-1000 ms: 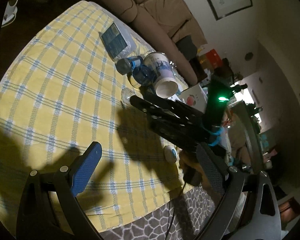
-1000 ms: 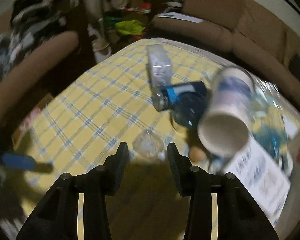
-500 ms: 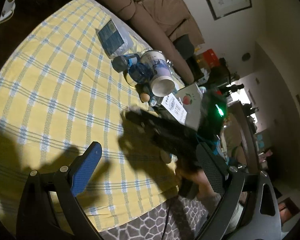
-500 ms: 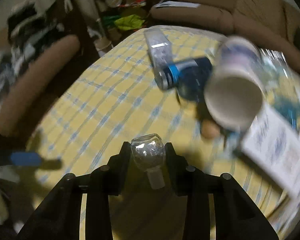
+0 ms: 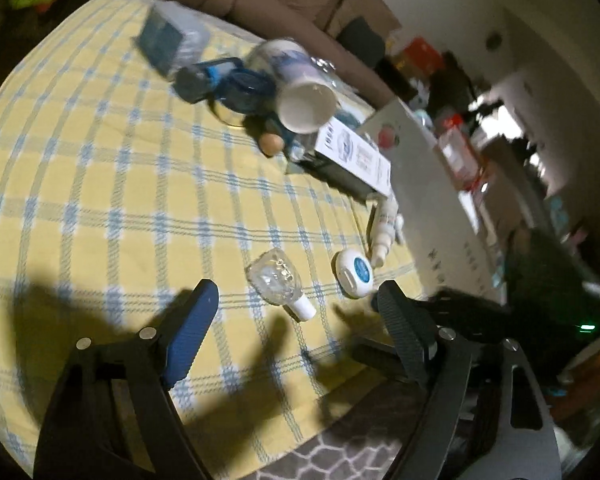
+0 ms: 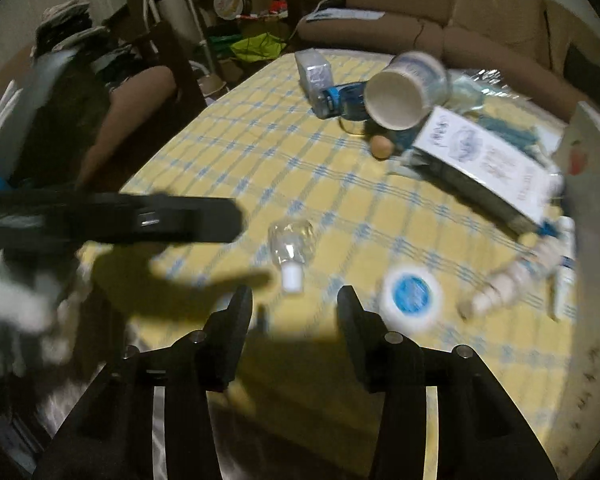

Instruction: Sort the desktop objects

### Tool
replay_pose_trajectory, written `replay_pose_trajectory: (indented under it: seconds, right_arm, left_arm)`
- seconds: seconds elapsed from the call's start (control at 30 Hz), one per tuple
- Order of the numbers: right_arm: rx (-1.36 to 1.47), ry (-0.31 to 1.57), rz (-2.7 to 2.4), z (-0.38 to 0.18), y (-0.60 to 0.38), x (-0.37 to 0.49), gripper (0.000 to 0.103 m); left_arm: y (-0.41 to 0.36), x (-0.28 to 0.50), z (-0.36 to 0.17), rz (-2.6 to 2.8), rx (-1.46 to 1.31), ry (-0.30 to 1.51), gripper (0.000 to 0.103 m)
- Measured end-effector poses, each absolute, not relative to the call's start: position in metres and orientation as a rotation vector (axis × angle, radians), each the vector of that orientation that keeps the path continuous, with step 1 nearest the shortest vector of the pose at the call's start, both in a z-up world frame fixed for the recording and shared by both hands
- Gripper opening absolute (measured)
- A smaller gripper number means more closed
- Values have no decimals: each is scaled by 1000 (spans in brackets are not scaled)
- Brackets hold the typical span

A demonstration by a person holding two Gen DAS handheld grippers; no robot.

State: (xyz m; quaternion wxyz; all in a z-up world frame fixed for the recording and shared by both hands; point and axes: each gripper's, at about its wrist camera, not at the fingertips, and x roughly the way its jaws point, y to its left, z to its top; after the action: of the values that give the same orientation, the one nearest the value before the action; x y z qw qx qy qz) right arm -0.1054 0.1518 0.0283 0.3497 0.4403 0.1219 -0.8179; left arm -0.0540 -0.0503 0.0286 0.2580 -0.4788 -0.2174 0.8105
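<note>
A small clear bottle with a white cap (image 5: 278, 280) lies on the yellow checked tablecloth (image 5: 100, 184), just ahead of my open left gripper (image 5: 296, 304). It shows in the right wrist view (image 6: 290, 242) too, free of my right gripper (image 6: 296, 300), which is open and empty just behind it. A round white and blue tin (image 5: 354, 272) (image 6: 412, 294) lies beside the bottle. A white tube-shaped bottle (image 5: 384, 232) (image 6: 512, 280) lies further right.
At the back lie a tipped white mug (image 5: 300, 88) (image 6: 404, 92), a blue bottle (image 5: 220, 80), an egg (image 5: 271, 143) (image 6: 381, 146), a flat white box (image 5: 352, 156) (image 6: 484, 160) and a packet (image 5: 168, 40). A brown sofa (image 6: 460, 8) lies behind the table. The left gripper (image 6: 112, 220) crosses the right view.
The right gripper, shut on the clear bottle half a second ago, has opened and drawn back; the bottle lies on the cloth. The left gripper has moved in toward it.
</note>
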Motion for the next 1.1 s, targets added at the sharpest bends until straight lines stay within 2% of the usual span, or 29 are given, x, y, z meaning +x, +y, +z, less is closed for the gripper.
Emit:
replay_pose_trajectory:
  seconds: [0.1,0.17,0.23,0.33,0.43,0.57,0.7,0.83,0.97,1.1]
  right_arm:
    - [1136,324,-2166,34,171,-94,49]
    - [1136,311,-2184,35,182,-91,49]
    - [1135,302,-2200,34,190,-90,50]
    - [1139,287,-2209,29,199,-91,50]
    - [1141,254,-2208,24,205,-95,50]
    - [1152,122,-2191,21,216,-106,50]
    - [1189,19,-2216,21,231,-116,50]
    - [1175,15,-2249,27,238,-116,50]
    - [1179,-12,-2268,31,242,-118,50]
    - [1206,-29,-2293,30,249,-122,50]
  left_arm:
    - [-32,-55,28,2256,-1308,-436,77]
    - [-21,-56,27,2276,-1311,-365,71]
    - [-10,-56,24,2284,-1315,-287,57]
    - [5,-56,18,2291,-1338,-162,46]
    - [14,-49,23,2314,-1271,-102,41]
    - [24,-47,33,2204,-1139,-180,41]
    - [30,-48,23,2101,-1189,-271,41]
    - [27,-47,23,2189,-1208,-175,41]
    - [38,-41,22,2130,-1192,-200,42]
    - [57,-30,26,2106,-1194,-127,42]
